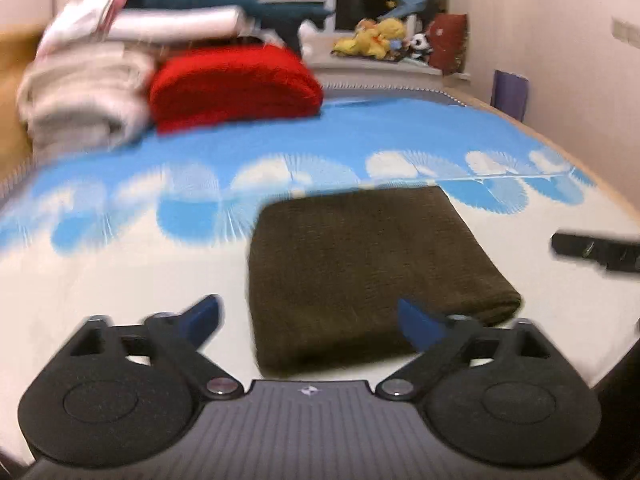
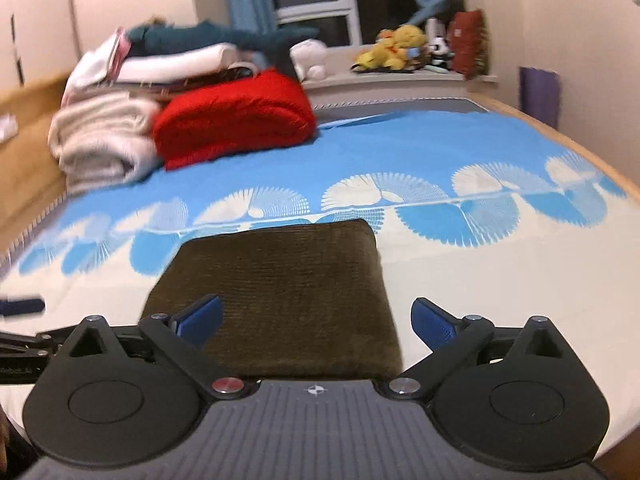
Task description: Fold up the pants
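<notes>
Bedding in blue and white (image 2: 400,152) spreads beneath a job that looks essentially done: the dark olive pants (image 2: 280,300) lie as a compact rectangle at 12 o'clock of the right gripper (image 2: 316,320). Left gripper (image 1: 308,320) hovers with the bundle at 1 o'clock. Both grippers' fingers are spread wide, holding nothing.

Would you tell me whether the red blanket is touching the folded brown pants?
Apart. The right wrist view shows the red blanket far behind the pants, with blue bedsheet between them.
</notes>
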Action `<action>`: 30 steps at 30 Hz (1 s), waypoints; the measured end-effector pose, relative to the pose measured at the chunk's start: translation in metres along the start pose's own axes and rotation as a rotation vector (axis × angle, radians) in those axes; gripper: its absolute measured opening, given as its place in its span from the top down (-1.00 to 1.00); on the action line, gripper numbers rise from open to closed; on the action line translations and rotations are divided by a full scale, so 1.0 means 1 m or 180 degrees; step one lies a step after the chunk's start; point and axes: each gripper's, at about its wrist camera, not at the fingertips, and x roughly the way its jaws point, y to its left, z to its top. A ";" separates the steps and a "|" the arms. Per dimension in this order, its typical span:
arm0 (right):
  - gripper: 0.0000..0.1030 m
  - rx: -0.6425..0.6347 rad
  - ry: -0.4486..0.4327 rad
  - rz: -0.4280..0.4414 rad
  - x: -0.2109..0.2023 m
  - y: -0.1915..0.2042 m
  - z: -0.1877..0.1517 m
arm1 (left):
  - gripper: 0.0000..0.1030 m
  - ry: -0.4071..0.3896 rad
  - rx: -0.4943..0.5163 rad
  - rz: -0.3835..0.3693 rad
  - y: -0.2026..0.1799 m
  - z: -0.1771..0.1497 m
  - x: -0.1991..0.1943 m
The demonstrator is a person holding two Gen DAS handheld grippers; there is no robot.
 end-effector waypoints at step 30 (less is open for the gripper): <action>-0.98 -0.0239 0.0679 -0.0318 0.046 0.017 -0.038 | -0.99 0.0682 -0.0258 0.0316 0.010 -0.008 0.057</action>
